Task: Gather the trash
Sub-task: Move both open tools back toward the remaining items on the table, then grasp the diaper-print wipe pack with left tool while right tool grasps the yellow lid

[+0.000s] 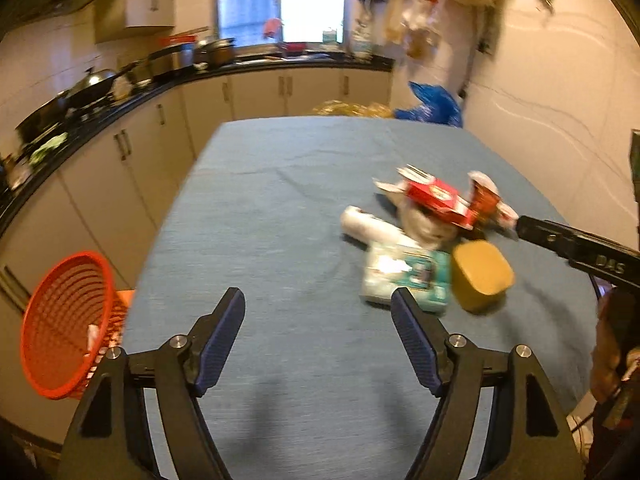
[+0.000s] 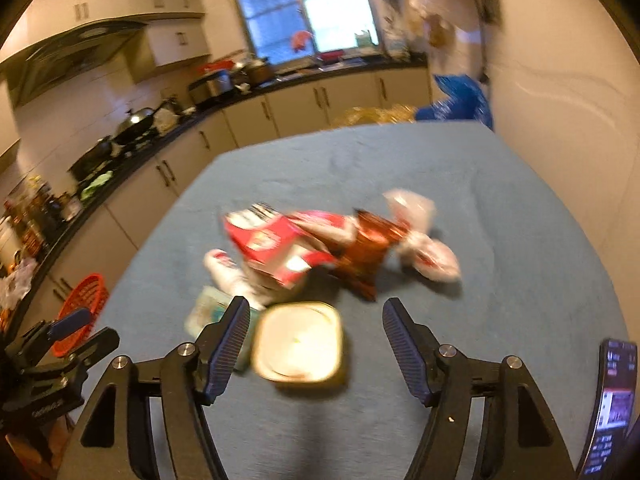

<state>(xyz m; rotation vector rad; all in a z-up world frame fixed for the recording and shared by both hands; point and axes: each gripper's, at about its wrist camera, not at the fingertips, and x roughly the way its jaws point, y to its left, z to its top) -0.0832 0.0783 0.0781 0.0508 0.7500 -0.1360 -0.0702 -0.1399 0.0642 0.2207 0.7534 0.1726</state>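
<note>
Kitchen scene, two wrist views, both blurred by motion. The worktop [image 1: 260, 220], covered in blue cloth, carries a loose heap of trash right of its middle. In the heap: a red carton [image 1: 436, 200] with torn white flaps, its long axis running from far left to near right in the left view; its printing is too blurred to read. Against it lie a dark red wrapper [image 2: 368, 248], a white plastic bag [image 2: 424, 248] with red marks, a white roll-like wrapper [image 1: 360, 224], a pale teal packet [image 1: 404, 280] lying flat, and a yellow square tub [image 2: 298, 342], mouth up in the right view and tilted on its side in the left. The left gripper [image 1: 318, 332] has its jaws apart with nothing between them, short of the teal packet. The right gripper [image 2: 316, 340] likewise stands with jaws spread; the tub lies between them, untouched. Its arm, seen from the left, bears the letters "DAS". An orange-red mesh basket [image 1: 64, 324] sits off the worktop's left edge, tilted.
</note>
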